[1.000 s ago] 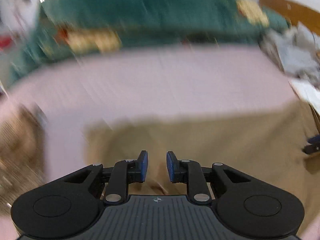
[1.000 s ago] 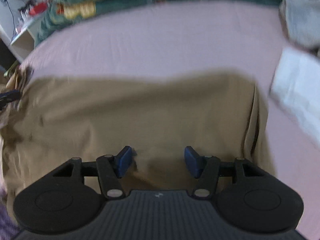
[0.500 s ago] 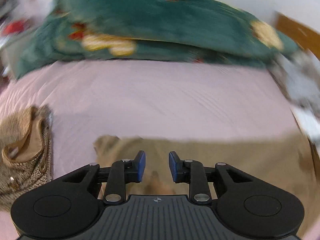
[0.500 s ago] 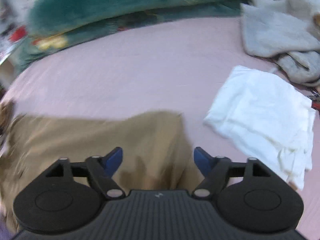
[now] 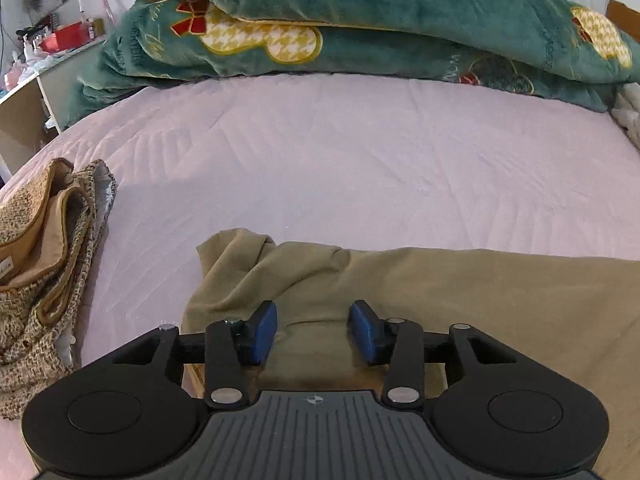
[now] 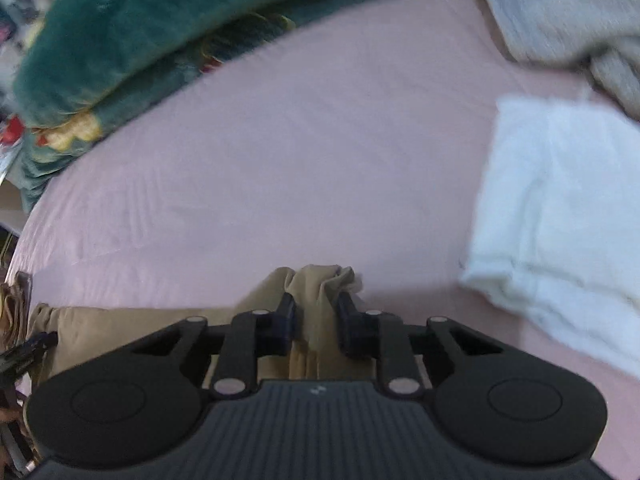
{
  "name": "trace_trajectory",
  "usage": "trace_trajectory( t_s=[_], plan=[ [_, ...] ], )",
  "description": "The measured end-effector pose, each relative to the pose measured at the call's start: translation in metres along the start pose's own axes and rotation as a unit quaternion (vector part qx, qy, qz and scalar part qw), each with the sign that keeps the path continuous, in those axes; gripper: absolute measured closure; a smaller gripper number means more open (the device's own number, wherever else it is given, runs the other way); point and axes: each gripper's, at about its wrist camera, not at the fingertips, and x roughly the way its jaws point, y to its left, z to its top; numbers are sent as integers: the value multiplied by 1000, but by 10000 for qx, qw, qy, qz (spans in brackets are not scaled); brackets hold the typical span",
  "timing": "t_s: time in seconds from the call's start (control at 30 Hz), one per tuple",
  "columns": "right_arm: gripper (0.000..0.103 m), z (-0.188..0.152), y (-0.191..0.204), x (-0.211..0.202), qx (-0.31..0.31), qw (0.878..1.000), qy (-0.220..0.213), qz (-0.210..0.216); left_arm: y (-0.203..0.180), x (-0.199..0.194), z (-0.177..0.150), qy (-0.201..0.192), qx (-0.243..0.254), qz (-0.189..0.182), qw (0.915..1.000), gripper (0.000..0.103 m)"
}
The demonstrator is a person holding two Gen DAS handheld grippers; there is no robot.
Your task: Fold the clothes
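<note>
The tan garment (image 5: 460,304) lies on the pink bedsheet (image 5: 340,160), its near edge hidden under both tools: the right gripper (image 6: 316,322) is closing on a bunched fold, blurred there, while the left gripper (image 5: 314,332) is opening, pads clear of cloth, and only the right view shows the white folded cloth (image 6: 560,208).

Your tan garment (image 5: 460,292) lies spread flat across the near part of the pink bed (image 5: 340,160), its left corner rumpled and folded over; its right end (image 6: 320,280) is gathered into an upright bunch.
</note>
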Motion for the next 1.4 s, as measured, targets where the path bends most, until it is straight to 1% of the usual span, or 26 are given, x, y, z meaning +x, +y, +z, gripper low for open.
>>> trace_trajectory(
  t_s=[0.03,0.1,0.17,0.2,0.23,0.3,0.33,0.37,0.4,0.43,0.47,0.5,0.57,0.63,0.7,0.73,0.77,0.8,0.83,0.9,0.93,0.97,1.07,1.2,1.27,1.4],
  plan=[
    [85,0,7,-5,-262,9993,-206,-152,2,0,1,11,-22,-25,10000,58],
    [86,-2,23,-25,-697,9925,-863,-507,4,2,3,67,-69,-80,9999,58],
    [86,-8,41,-43,-1047,9777,-1559,-944,3,4,5,81,-12,-77,9999,57],
    [84,-9,47,-43,-1191,9720,-1651,-1169,3,5,6,83,-4,-69,9999,57],
    [82,-10,52,-41,-1331,9669,-1677,-1385,4,6,8,90,-18,-64,9999,56],
    [78,-8,53,-15,-1686,9621,-875,-1955,7,6,9,135,-94,-81,9998,56],
    [76,-9,50,-7,-1798,9585,-606,-2127,10,4,9,149,-172,-77,9997,56],
    [71,-13,45,-8,-1862,9532,-597,-2305,13,1,9,124,-237,7,9996,56],
    [57,-17,40,-12,-1916,9471,-642,-2492,15,-3,9,43,-229,114,9997,56],
    [47,-21,35,-20,-1907,9434,-750,-2606,17,-8,9,-62,-188,212,9996,56],
    [31,-24,29,-30,-1882,9402,-874,-2700,19,-12,10,-160,-143,321,9993,56],
    [27,-26,26,-39,-1851,9401,-964,-2696,20,-16,12,-256,-96,437,9987,56],
    [25,-30,27,-51,-1734,9542,-1036,-2209,23,-22,16,-429,-102,628,9971,56],
    [24,-31,32,-56,-1615,9682,-1013,-1620,31,-24,23,-547,-515,452,9961,56],
    [24,-28,41,-46,-1476,9807,-829,-977,34,-17,30,-410,-908,49,9950,56],
    [24,-29,43,-37,-1451,9844,-670,-740,31,-9,32,-301,-982,-138,9946,56],
    [24,-30,46,-28,-1443,9869,-500,-520,27,1,31,-109,-935,-186,9954,55],
    [24,-30,48,-18,-1434,9887,-331,-299,26,13,29,116,-825,-34,9965,55],
    [24,-34,46,-7,-1465,9882,-132,-428,27,24,27,329,-701,199,9968,54],
    [26,-44,36,11,-1513,9839,150,-941,37,24,25,368,-836,595,9940,53],
    [26,-49,28,12,-1472,9827,121,-1118,43,22,24,344,-947,785,9918,53],
    [26,-54,20,5,-1320,9850,13,-1114,46,16,23,289,-900,916,9913,56],
    [25,-67,12,-26,-1242,9873,-171,-977,48,-23,15,-43,-635,624,9960,56],
    [23,-95,18,-65,-1478,9861,-242,-719,48,-93,-20,-314,-812,24,9962,56],
    [20,-105,21,-77,-1522,9860,-200,-648,38,-122,-49,-249,-761,-121,9967,56],
    [18,-134,14,-94,-1492,9868,-16,-632,15,-157,-109,73,-622,-231,9978,56]
  ],
)
